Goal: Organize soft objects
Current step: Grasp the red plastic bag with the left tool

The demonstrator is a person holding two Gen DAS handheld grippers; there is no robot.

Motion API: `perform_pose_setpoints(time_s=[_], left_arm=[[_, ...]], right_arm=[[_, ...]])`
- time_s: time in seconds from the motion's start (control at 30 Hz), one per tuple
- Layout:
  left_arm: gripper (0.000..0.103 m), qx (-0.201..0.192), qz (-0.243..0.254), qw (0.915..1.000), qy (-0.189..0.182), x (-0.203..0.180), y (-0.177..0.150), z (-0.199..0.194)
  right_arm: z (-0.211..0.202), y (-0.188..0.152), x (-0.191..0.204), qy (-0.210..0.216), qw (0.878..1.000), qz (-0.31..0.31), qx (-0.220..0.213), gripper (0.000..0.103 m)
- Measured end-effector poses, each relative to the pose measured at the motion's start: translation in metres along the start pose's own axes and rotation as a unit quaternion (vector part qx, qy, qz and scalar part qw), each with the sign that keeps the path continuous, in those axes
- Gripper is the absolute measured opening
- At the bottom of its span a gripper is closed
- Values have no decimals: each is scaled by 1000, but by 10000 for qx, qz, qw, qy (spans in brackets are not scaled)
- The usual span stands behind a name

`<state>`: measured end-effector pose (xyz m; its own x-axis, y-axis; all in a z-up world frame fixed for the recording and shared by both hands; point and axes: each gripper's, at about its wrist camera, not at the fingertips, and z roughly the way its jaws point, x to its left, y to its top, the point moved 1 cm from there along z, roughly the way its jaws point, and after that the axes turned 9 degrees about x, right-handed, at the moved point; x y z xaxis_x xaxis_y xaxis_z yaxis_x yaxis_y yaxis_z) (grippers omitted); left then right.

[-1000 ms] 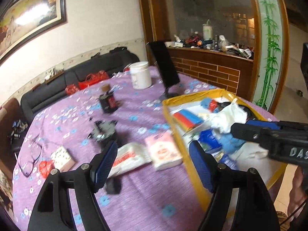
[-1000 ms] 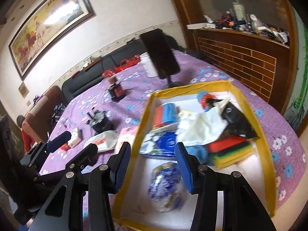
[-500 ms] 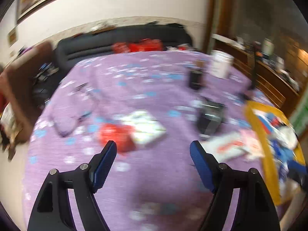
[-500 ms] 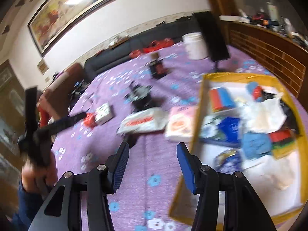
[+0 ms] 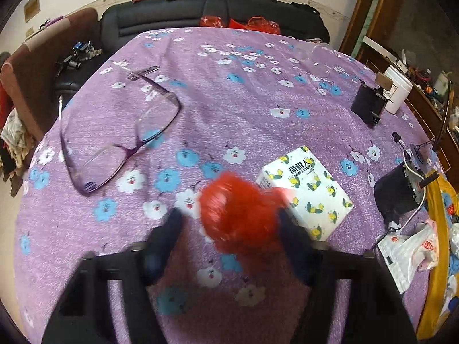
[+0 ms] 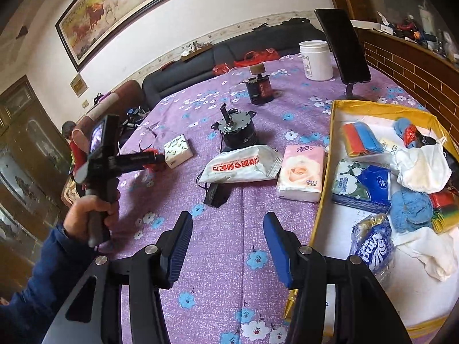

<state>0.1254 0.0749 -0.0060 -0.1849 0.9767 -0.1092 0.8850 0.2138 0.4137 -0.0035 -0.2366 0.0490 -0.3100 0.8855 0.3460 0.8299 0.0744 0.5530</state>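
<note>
Moved: the left tongs (image 5: 229,223) have been swung away from the yellow tray (image 6: 370,109) to the red mesh ball (image 5: 238,215).
Left tongs: being closed, the ball between the blurred fingers; contact cannot be told.
Right tongs (image 6: 226,240): held spread and empty over the desk (image 6: 223,258), beside the tray's near corner.
Red mesh ball: touching the lemon-print tissue pack (image 5: 307,192), away from the tray.
Tray: filled with soft things.
</note>
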Motion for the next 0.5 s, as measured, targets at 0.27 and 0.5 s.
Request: perform_pose_setpoints(time_s=[0.27,0.5], left_arm=[[43,-216,184,9994,-193,-5,-22,-42],[43,-1035,54,9946,49,7,-35,-79]], right_arm=[[7,7,16,28,9998,-158,154,56],[40,49,72,-25,9952,-830,514,65]])
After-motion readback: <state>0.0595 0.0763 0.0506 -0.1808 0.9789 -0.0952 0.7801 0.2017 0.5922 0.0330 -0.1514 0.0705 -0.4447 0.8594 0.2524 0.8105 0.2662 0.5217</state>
